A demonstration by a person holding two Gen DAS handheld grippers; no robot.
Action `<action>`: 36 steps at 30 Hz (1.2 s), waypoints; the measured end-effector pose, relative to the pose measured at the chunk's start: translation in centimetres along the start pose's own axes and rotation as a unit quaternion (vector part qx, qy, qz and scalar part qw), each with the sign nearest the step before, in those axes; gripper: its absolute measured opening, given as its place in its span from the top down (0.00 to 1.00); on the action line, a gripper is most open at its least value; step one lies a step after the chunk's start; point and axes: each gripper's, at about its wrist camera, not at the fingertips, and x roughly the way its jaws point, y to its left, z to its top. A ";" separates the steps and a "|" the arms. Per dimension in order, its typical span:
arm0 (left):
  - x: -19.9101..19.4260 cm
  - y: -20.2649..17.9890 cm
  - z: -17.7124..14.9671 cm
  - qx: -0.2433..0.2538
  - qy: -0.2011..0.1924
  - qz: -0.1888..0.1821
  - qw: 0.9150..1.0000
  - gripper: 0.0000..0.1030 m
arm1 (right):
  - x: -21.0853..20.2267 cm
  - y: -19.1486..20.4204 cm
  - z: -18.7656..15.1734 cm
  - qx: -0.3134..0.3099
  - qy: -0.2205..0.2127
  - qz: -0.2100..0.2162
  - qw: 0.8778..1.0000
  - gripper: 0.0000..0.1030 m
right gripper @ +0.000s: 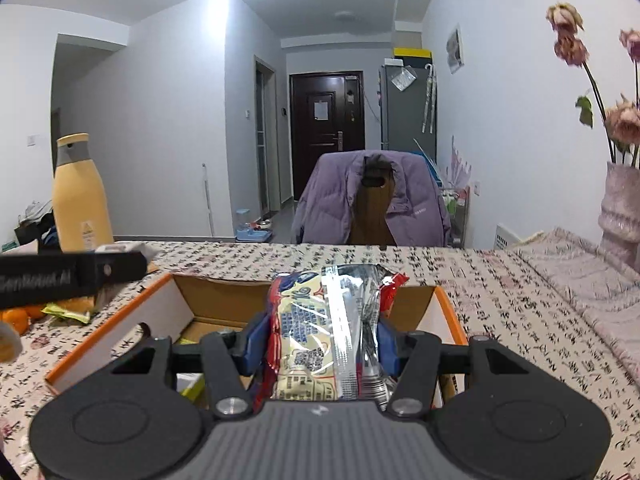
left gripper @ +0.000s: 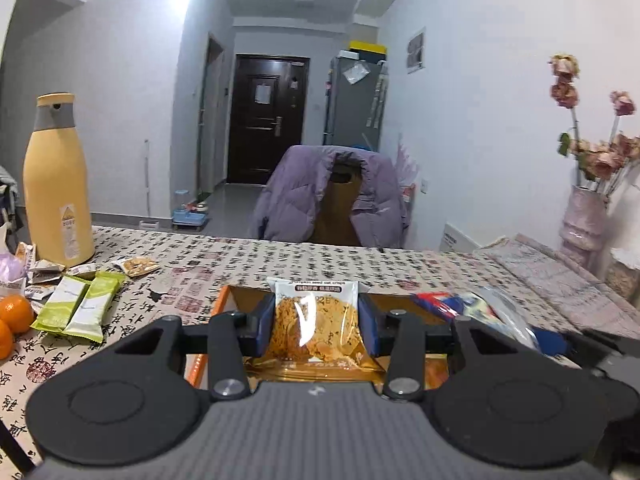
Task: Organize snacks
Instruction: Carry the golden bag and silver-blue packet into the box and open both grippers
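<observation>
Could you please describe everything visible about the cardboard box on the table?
The cardboard box is shallow and open-topped, with orange edging, white outer sides and a plain brown interior. It sits flat on the table's patterned tablecloth, in front of the chair draped with a purple jacket. A yellow-green item lies inside at its near left. Both held snack packets hover above it; much of its floor is hidden behind the grippers.

A glossy clear plastic wrapper [left gripper: 314,316] covers a rough, crumbly biscuit. A shiny crinkled foil packet [right gripper: 332,332] shows silver seams. The open box [right gripper: 132,312] is matt brown cardboard. A printed cloth [left gripper: 280,256] covers the table. The yellow bottle [left gripper: 56,184] looks smooth and matt.
</observation>
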 end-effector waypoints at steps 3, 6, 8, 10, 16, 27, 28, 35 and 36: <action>1.0 0.4 -0.8 0.005 0.009 0.014 1.000 0.58 | 0.5 -0.1 -0.8 0.000 -0.005 0.004 1.000 0.47; 1.5 0.4 -1.4 0.013 0.016 0.018 1.000 0.58 | 0.9 -0.4 -1.2 0.005 0.002 0.010 1.000 0.47; 1.8 0.5 -1.8 0.016 0.018 0.019 1.000 0.58 | 0.9 -0.5 -1.3 0.008 0.006 0.011 1.000 0.47; 2.0 0.6 -2.2 0.017 0.023 0.009 1.000 0.58 | 1.1 -0.5 -1.5 0.010 0.011 0.012 1.000 0.46; 1.4 0.9 -2.5 0.004 0.010 0.000 1.000 0.22 | 0.2 -0.6 -1.4 0.018 -0.004 0.013 1.000 0.04; 0.2 1.2 -2.4 -0.011 -0.027 0.019 0.999 0.00 | -0.6 -1.9 -1.4 0.045 -0.020 0.003 0.999 0.00; 0.2 1.2 -2.3 -0.012 -0.027 0.019 0.999 0.00 | -0.7 -1.9 -1.3 0.045 -0.022 0.003 0.999 0.00; -0.8 1.1 -1.4 -0.030 -0.033 0.009 0.999 0.00 | -1.2 -1.8 -0.8 0.040 -0.033 0.005 0.999 0.00; -1.1 1.0 -1.2 -0.031 -0.033 0.009 0.999 0.00 | -1.3 -1.8 -0.6 0.040 -0.033 0.004 0.999 0.00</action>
